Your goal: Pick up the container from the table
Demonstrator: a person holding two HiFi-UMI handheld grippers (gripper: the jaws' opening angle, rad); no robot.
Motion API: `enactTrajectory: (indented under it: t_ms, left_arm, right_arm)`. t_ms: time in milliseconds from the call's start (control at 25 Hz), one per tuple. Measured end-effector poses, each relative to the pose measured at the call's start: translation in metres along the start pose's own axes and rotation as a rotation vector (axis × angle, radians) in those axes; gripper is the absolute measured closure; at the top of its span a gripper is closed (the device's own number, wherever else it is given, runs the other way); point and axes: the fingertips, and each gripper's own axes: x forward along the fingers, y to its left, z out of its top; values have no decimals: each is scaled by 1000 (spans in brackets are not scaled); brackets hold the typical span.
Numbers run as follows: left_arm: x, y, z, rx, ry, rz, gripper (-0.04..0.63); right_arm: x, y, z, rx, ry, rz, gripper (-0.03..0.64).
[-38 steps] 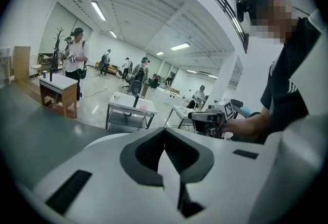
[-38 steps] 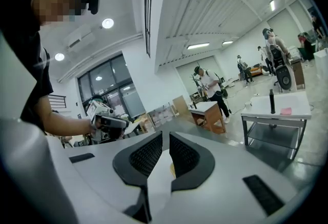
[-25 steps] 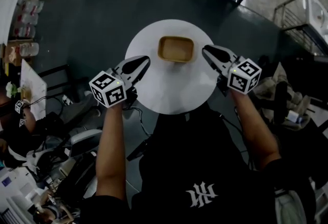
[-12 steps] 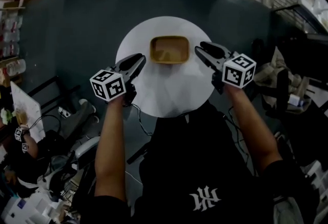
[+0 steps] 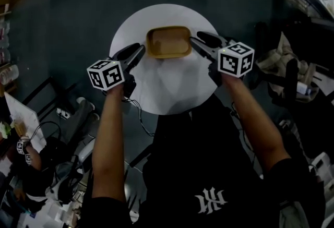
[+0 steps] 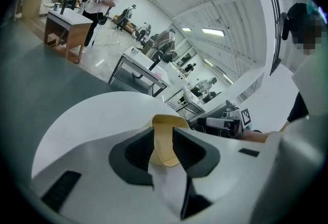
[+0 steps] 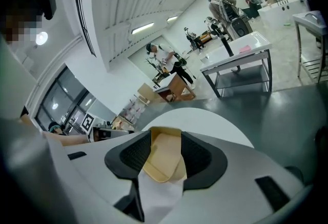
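A tan rectangular container [image 5: 168,42] stands on the round white table [image 5: 172,88]. My left gripper [image 5: 138,51] is at the container's left end and my right gripper [image 5: 196,41] at its right end. Both sets of jaws are opening. In the left gripper view the container [image 6: 165,138] fills the gap between the dark pads of the left gripper [image 6: 164,150]. The right gripper view shows the same: the container [image 7: 162,159] lies in the gap of the right gripper [image 7: 164,162]. I see no pad pressing on it.
Dark grey floor surrounds the table. Cables and clutter [image 5: 62,112] lie at the lower left and a chair with bags [image 5: 292,86] is on the right. Workbenches [image 7: 241,48] and people stand far off in the hall.
Both grippers have come down and in from beside the table's middle to the container's two ends. Their jaws, shut a second ago, now stand apart.
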Motion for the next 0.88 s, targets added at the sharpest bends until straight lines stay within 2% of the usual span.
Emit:
enactTrajectory:
  t_ms: [320,480,880]
  left_arm:
    - [12,12,-10,-55,23,-3,471]
    - [21,13,-19,-65,61,-4,469]
    - [37,15,-37,-87,127,9,472]
  right_arm:
    - [12,-22,-30,78,45,-85,431]
    - [14,-36,-45,105,76,-128,431]
    - [21,-36,-57,153,93,-119,440]
